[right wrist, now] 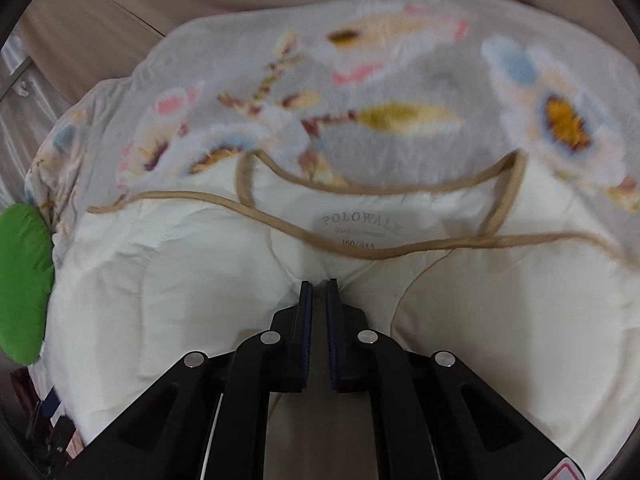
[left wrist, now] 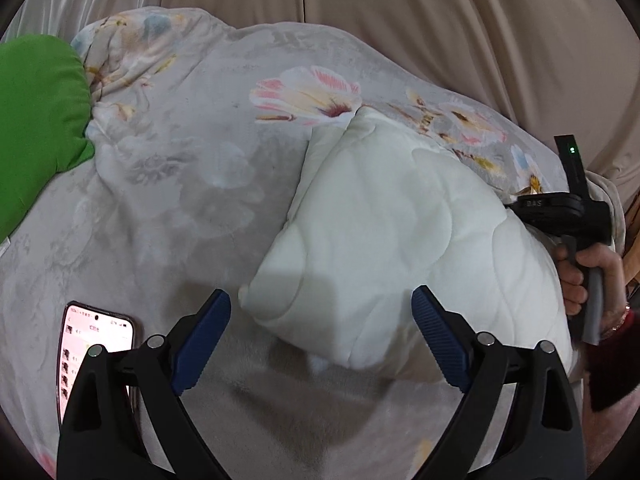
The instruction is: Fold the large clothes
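Note:
A cream-white quilted garment (left wrist: 400,232) lies bunched on a grey floral blanket (left wrist: 180,160). In the right wrist view its inside faces up, with tan piping round the neckline (right wrist: 360,190) and a printed label (right wrist: 360,226). My right gripper (right wrist: 320,285) is shut on a pucker of the white garment (right wrist: 192,280) just below the label. In the left wrist view a hand (left wrist: 588,276) holds that gripper's black body (left wrist: 568,216) at the garment's right edge, its fingers hidden behind the fabric. My left gripper (left wrist: 322,296) is open, its blue pads either side of the garment's near corner, not pressing it.
A phone (left wrist: 96,344) with a lit screen lies on the blanket beside my left finger. A green cushion (left wrist: 36,120) sits at the left edge of the bed (right wrist: 24,280). Beige curtains (left wrist: 400,0) hang behind the bed.

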The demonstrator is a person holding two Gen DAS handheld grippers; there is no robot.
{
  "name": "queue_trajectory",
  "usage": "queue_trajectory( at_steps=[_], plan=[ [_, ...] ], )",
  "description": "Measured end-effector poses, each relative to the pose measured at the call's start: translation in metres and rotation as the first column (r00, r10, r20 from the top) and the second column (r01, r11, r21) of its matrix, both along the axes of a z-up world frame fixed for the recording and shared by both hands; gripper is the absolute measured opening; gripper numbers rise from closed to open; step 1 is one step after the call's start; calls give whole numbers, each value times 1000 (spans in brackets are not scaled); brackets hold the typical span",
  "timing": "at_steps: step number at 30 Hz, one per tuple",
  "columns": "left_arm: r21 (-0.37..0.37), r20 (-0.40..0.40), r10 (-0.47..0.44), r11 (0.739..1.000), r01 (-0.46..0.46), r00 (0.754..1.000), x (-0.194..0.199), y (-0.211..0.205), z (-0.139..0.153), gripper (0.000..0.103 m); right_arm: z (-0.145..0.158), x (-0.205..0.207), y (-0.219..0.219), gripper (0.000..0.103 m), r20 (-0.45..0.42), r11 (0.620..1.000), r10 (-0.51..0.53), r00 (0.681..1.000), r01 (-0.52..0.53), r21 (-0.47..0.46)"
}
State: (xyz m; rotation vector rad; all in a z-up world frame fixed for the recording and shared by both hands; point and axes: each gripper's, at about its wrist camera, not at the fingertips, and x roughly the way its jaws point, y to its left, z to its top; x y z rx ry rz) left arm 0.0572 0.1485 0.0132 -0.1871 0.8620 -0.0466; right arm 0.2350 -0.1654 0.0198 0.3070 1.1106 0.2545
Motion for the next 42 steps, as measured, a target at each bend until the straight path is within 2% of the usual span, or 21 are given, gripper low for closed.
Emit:
queue_trajectory(
  at_steps=[3, 6, 7, 11, 14, 19, 24, 27, 30, 34, 37, 40, 42],
  plan=[
    [-42, -20, 22, 999, -22, 1000, -4, 8, -4, 91, 2, 0, 0, 3, 6, 1000, 4, 1000, -4, 5],
    [-131, -67, 19, 991, -28, 998, -3, 16, -11, 91, 14, -12, -6, 5, 28, 1000, -14, 1000, 14, 23],
    [-152, -82, 17, 988, -29, 997, -1, 18, -14, 91, 26, -22, -7, 15, 54, 999, -6, 998, 4, 42],
    [-213, -97, 9, 977, -30, 995, 4, 21, -18, 92, 63, -74, 1, 16, 150, 996, 91, 984, -90, -12],
    [-229, -112, 15, 973, -40, 994, 12, 19, -22, 93, 72, -111, 3, 16, 176, 988, 151, 973, -146, -41],
    [-304, -130, 43, 949, -81, 991, 20, 21, -29, 94, 53, -123, 9, 16, 140, 985, 168, 976, -161, -57],
    [-342, -157, 89, 929, -139, 984, 30, 27, -37, 95, 23, -113, 7, 11, 106, 986, 164, 981, -165, -1],
    [-322, -156, 93, 936, -139, 983, 37, 21, -35, 95, 16, -111, 3, 10, 102, 986, 160, 982, -164, 41],
    [-264, -126, 82, 958, -113, 989, 41, 8, -21, 86, 12, -111, 1, 10, 104, 985, 153, 983, -160, 66],
    [-183, -3, 43, 982, -42, 999, 39, -11, 15, 53, 10, -112, 4, 10, 115, 986, 153, 981, -160, 54],
    [-173, 71, -10, 985, 22, 997, 35, -24, 42, 36, 8, -111, 5, 10, 120, 986, 153, 981, -160, 54],
    [-181, 143, -74, 979, 99, 987, 32, -38, 68, 28, 6, -113, 5, 10, 128, 986, 149, 980, -157, 51],
    [-183, 192, -126, 970, 162, 973, 28, -53, 84, 28, 6, -114, 6, 10, 135, 987, 150, 979, -157, 41]
  ],
)
